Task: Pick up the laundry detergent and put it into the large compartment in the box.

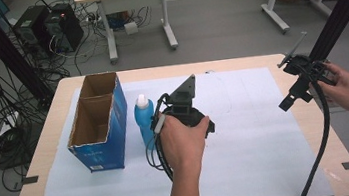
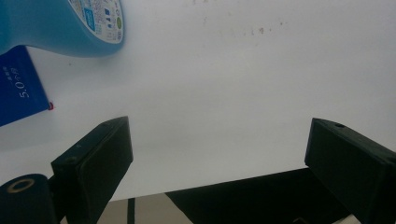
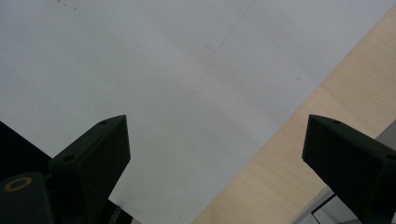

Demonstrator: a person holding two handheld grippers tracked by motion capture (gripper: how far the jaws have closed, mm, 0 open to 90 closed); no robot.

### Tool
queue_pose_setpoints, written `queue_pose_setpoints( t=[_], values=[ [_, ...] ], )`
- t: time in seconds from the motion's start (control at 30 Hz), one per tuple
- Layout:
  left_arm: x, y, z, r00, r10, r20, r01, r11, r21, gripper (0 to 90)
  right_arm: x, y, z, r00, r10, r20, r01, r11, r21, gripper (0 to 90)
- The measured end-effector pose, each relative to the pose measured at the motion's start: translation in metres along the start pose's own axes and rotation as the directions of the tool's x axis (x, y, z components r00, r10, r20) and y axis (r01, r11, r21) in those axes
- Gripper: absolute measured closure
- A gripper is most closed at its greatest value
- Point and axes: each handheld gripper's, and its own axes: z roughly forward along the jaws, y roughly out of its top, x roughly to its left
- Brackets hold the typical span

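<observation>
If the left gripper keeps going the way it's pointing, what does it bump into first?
Probably just the white paper sheet on the table. The left gripper points down at bare paper; the blue bottle sits off to one side.

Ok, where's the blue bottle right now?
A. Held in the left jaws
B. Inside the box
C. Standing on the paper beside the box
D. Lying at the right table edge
C: in the high view the bottle stands upright on the paper just right of the box, and the left gripper has open, empty jaws.
</observation>
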Motion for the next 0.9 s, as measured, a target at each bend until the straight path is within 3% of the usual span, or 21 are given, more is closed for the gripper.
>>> queue_pose_setpoints(
  t=[0.17,0.47,0.9],
  values=[
    [-0.001,0.000,-0.001,1.0000,0.003,-0.004,-0.003,1.0000,-0.002,7.7,0.000,-0.001,0.000,1.0000,-0.003,0.002,0.003,1.000,-0.002,7.5],
    [0.002,0.004,-0.016,0.9999,0.004,-0.014,-0.005,0.9996,-0.026,7.4,0.003,0.000,-0.002,0.9999,-0.010,0.007,0.010,1.000,0.004,7.2],
    [0.016,0.020,-0.043,0.9992,-0.011,-0.038,0.009,0.9985,-0.055,7.2,0.002,0.006,0.002,0.9998,-0.015,0.016,0.015,1.000,0.018,7.2]
  ],
)
